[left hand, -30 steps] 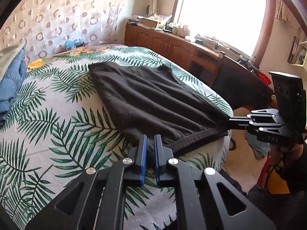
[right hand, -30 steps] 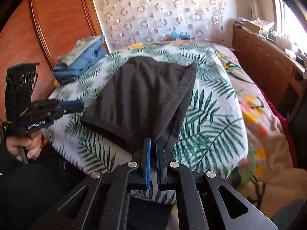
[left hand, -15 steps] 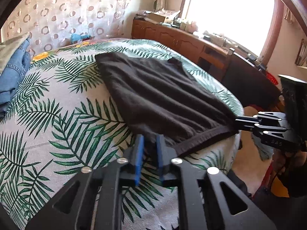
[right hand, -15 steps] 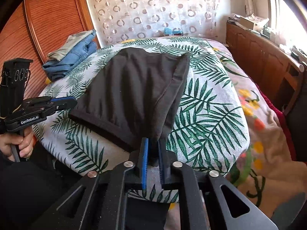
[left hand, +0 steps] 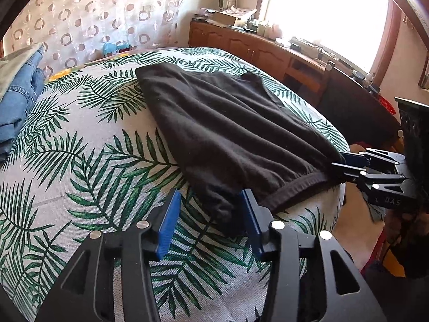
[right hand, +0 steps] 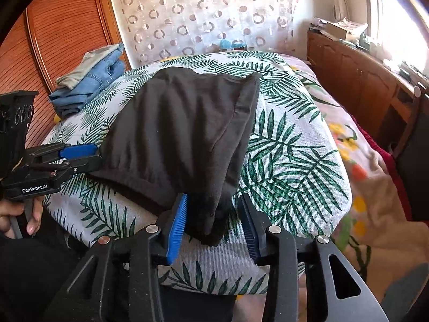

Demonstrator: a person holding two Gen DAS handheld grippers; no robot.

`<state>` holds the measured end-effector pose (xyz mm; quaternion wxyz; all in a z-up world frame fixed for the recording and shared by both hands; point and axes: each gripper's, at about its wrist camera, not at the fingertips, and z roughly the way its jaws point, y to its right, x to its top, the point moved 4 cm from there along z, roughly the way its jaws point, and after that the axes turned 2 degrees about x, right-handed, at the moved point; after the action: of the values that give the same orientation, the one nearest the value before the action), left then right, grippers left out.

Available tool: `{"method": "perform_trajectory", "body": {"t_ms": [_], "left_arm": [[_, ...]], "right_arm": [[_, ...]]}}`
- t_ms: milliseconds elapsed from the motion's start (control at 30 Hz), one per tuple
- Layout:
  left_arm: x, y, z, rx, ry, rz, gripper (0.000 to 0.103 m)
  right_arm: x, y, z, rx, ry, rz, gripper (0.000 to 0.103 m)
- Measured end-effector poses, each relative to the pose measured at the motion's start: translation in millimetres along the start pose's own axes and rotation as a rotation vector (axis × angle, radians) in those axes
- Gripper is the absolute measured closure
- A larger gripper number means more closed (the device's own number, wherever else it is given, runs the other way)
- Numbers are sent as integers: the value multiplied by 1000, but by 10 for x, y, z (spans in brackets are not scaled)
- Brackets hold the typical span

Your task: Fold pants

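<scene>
pants (left hand: 230, 134): soft, limp, light | left gripper (left hand: 211, 220) and right gripper (right hand: 214, 220): jaws opening, cloth loose between | you regrip at the thick hem

Left claw (left hand: 209, 221): black slotted arms, silver screws, ribbed blue pads. Right claw (right hand: 214, 221) matches. At the frame's left, white "GenRobot.AI" lettering; dark clothing below.

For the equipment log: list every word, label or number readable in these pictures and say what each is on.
"GenRobot.AI": white label on the side of the left gripper, right wrist view.
"DAS": pale letters on the body of the right gripper, left wrist view; possibly part of a longer marking.
Papers and boxes on the wooden sideboard: too small and blurred to read.
</scene>
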<state>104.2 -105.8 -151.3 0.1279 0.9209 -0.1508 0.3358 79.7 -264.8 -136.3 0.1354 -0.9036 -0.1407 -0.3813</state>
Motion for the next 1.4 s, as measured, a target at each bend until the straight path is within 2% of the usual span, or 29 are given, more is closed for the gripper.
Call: {"method": "perform_trajectory", "body": {"t_ms": [133,233,333,500,600,767,1000,1033,1133,1233,1400], "left_arm": [[-4,25,7,12,0,8,56],[2,15,7,12,-7,2,56],[1,17,1,13,-10,2,56],[-17,49,-20,-41,-22,-8,56],[-26,94,-15,-46,-22,-1,57],[-39,160,-13,-36,-36,14,63],[-49,185,-20,-75,-38,22,77],[-45,188,-36,-78,-34,23,83],[-3,192,-121,-81,-4,33,91],[67,207,-246,-91,39,37,92],[225,177,-511,-98,113,25,92]], "right_arm": [[10,-64,23,17,-4,-28,62],[25,-115,43,54,-12,-45,80],[29,-127,50,69,-9,-59,87],[12,-51,47,78,-3,-47,88],[-1,-62,37,77,-1,-48,88],[-1,-81,44,83,-1,-41,88],[12,-70,53,90,-5,-37,88],[13,-64,53,93,-5,-34,88],[26,-62,61,102,-6,-28,88],[57,-58,31,109,12,-24,93],[228,-74,-181,131,90,-16,95]]}}
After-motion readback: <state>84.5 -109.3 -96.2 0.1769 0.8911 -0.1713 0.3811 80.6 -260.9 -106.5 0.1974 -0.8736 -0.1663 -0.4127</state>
